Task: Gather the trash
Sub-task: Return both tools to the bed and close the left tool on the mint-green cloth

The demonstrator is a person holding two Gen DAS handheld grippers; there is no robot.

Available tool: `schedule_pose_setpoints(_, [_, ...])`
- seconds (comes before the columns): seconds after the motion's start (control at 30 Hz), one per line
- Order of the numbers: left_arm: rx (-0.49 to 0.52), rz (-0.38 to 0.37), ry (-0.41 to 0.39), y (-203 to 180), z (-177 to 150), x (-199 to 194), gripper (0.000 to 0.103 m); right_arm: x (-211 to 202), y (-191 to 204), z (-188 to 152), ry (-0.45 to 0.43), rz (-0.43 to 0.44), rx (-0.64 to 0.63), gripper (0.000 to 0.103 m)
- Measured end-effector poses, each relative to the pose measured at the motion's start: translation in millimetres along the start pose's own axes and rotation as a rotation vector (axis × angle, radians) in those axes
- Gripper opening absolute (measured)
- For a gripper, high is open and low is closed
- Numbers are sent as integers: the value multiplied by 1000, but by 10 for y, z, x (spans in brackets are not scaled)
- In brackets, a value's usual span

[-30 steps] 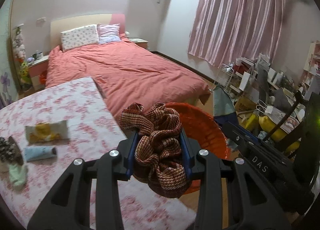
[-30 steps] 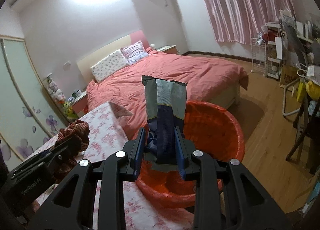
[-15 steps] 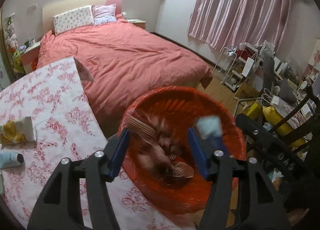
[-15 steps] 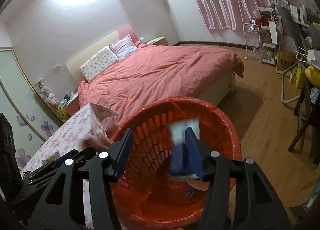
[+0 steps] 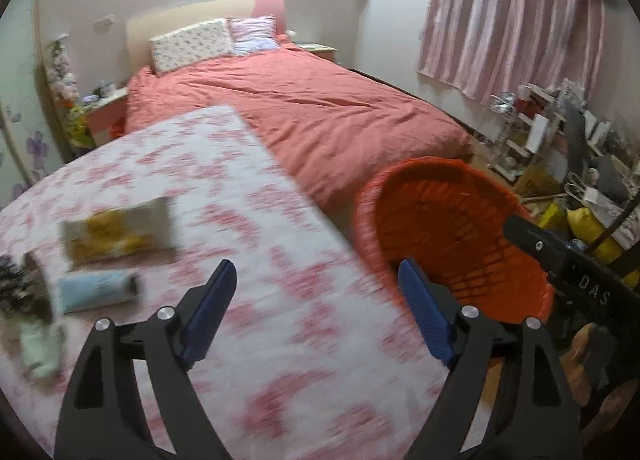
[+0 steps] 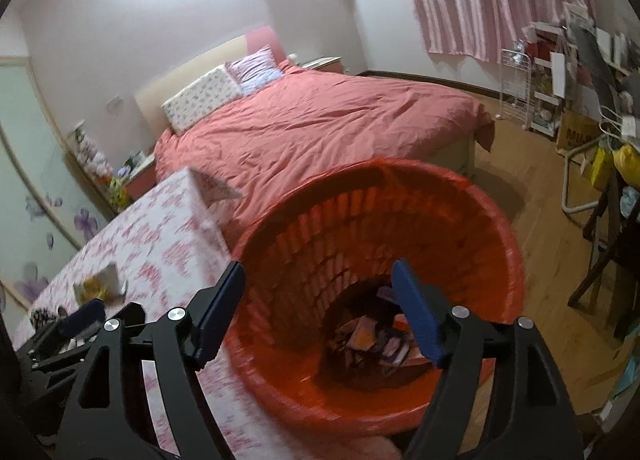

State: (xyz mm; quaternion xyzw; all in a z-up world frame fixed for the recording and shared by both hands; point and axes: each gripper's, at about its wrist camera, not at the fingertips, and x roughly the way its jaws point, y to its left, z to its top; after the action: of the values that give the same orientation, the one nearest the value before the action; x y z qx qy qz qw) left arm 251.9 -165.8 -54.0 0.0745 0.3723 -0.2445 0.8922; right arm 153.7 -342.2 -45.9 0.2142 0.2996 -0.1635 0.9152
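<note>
Trash (image 6: 374,342) lies in a loose heap at the bottom of the orange basket (image 6: 472,195), seen from the right wrist view as crumpled wrappers and a dark patterned cloth. That basket stands on the wooden floor (image 6: 532,175) just beside the right edge of the table with the pink floral cloth (image 5: 248,195). The right gripper (image 6: 318,300) hangs over the basket's mouth with its jaws spread wide and nothing between the blue pads (image 6: 416,316).

More trash waits on the table. In the left wrist view a yellow and white packet (image 5: 118,234) lies at the left side, a pale blue tube (image 5: 98,292) just near of it, and a pale green item (image 5: 40,348) nearer still at the left edge; all three are blurred. A dark patterned thing at the far left edge is too blurred to name. The left gripper (image 5: 316,300) sits above the tablecloth, left of the basket, jaws wide and empty.

Far beyond the table stands a bed with a salmon cover (image 5: 320,111), and pink curtains (image 5: 516,19) hang at the right.
</note>
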Motion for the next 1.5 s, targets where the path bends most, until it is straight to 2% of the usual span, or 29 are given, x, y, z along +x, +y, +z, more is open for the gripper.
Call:
schedule_pose_setpoints(0.13, [-30, 99, -17, 448, -171, -255, 84, -2, 319, -124, 37, 38, -57, 75])
schedule_pose_setpoints(0.33, [-168, 234, -8, 1305, -467, -571, 84, 22, 831, -324, 100, 102, -143, 75])
schedule_pose_setpoints(0.5, [-277, 316, 0, 1908, -678, -761, 84, 0, 1210, -470, 126, 138, -221, 75])
schedule_pose_setpoints(0.6, [-318, 331, 16, 2137, -764, -775, 84, 5, 1372, -532, 138, 150, -250, 75])
schedule_pose_setpoints(0.83, [-353, 312, 87, 2283, -804, -512, 84, 21, 1579, -620, 155, 159, -294, 75])
schedule_pose_setpoints(0.97, [-342, 326, 116, 2263, -783, -368, 75, 54, 1612, -638, 164, 158, -300, 75])
schedule_pose_setpoints(1.0, [-340, 320, 112, 2260, -779, -357, 71, 65, 1615, -644, 166, 159, -300, 75])
schedule_pose_setpoints(1.07, [-327, 313, 103, 2240, -753, -346, 52, 85, 1628, -661, 172, 160, -298, 75])
schedule_pose_setpoints(1.17, [-314, 297, 102, 2232, -742, -356, 33, 104, 1656, -689, 180, 165, -300, 75])
schedule_pose_setpoints(1.23, [-308, 312, 104, 2255, -785, -417, 32, 109, 1682, -705, 182, 166, -308, 75])
schedule_pose_setpoints(1.33, [-304, 340, 102, 2301, -876, -491, 36, 138, 1717, -725, 185, 168, -312, 75])
schedule_pose_setpoints(1.5, [-347, 321, 93, 2408, -936, -556, 38, 205, 1872, -771, 186, 175, -329, 75])
